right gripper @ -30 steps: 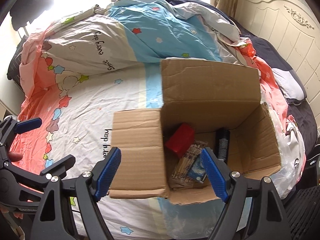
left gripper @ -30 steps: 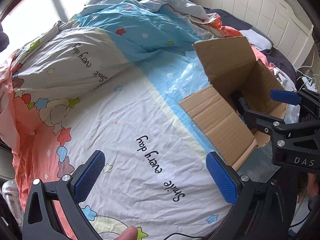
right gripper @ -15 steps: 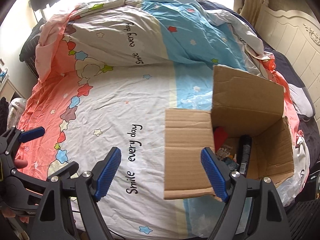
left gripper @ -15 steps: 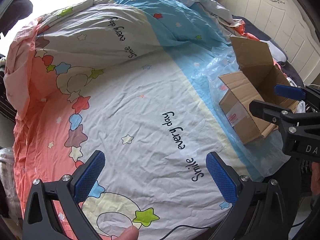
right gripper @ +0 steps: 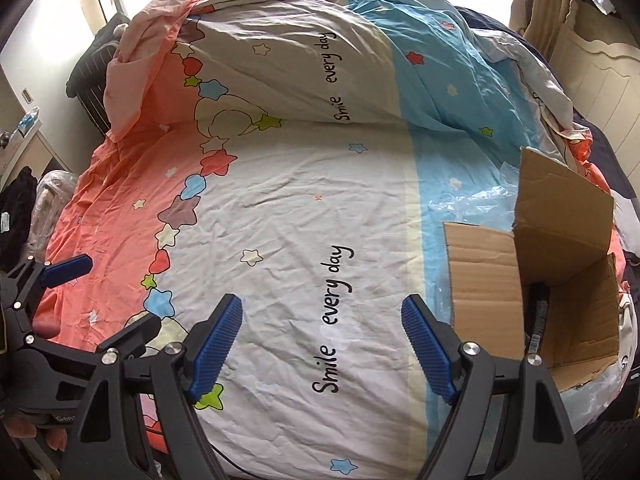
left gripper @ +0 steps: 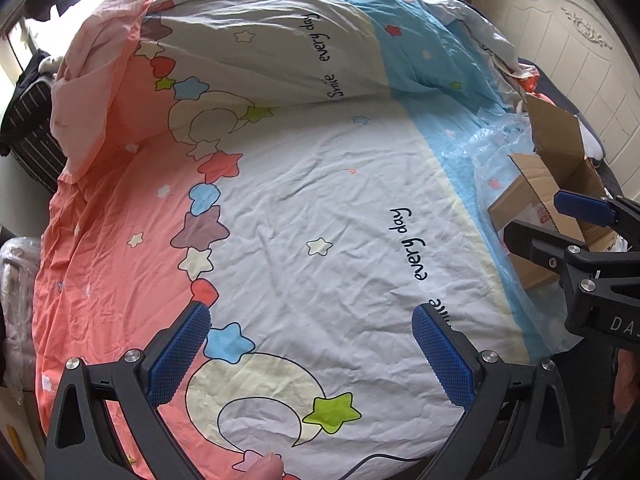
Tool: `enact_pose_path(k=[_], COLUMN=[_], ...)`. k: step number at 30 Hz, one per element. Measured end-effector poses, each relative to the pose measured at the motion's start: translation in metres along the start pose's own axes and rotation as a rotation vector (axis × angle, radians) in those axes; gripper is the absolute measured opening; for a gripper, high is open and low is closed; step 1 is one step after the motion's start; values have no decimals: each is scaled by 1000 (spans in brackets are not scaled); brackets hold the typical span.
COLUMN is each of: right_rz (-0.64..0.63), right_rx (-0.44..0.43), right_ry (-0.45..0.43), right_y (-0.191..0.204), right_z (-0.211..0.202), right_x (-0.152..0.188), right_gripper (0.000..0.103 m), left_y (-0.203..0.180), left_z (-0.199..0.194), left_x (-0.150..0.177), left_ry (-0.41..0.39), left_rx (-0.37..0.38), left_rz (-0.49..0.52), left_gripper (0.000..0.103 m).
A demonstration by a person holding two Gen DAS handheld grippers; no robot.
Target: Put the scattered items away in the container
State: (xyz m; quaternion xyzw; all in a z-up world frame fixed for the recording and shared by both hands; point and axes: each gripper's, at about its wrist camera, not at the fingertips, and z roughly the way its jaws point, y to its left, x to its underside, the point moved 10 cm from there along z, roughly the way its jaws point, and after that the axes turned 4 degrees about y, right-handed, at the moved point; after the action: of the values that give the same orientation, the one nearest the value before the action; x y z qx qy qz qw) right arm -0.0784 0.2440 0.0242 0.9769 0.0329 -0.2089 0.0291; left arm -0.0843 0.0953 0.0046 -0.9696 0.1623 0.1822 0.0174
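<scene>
An open cardboard box (right gripper: 568, 280) stands on the bed at the right, flaps up; a dark tube-like item (right gripper: 538, 312) shows inside it. The box also shows at the right edge of the left wrist view (left gripper: 548, 196). My left gripper (left gripper: 312, 356) is open and empty above the bedsheet. My right gripper (right gripper: 320, 344) is open and empty, to the left of the box. No loose items show on the sheet. Each gripper appears at the edge of the other's view.
The bedsheet (right gripper: 300, 208) is white, pink and blue with stars and "Smile every day". A folded duvet (right gripper: 300, 48) lies at the back. Clear plastic (right gripper: 472, 200) lies under the box. A white headboard (left gripper: 580, 60) is at the right.
Both grippers have swung left, away from the box. The box slid from the middle to the right edge of the right wrist view. Both stay open and empty.
</scene>
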Motion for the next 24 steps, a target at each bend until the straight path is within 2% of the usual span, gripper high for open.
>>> enact_pose_path(k=[5,8,24], right_rz=[7,16,41], right_rx=[-29,-29,-32], right_ry=[-9,16,62], right_y=[28,36,42], right_z=[14,25,48], right_x=[7,11,18], right_gripper=[79,79,79], left_y=[19,26,48], left_z=[7,12,37], left_x=[12,18,30], left_ry=[11,21,46], left_rx=[-22,-23,-22], left_rz=[-30,-45,-122], left_gripper=[103,103,103])
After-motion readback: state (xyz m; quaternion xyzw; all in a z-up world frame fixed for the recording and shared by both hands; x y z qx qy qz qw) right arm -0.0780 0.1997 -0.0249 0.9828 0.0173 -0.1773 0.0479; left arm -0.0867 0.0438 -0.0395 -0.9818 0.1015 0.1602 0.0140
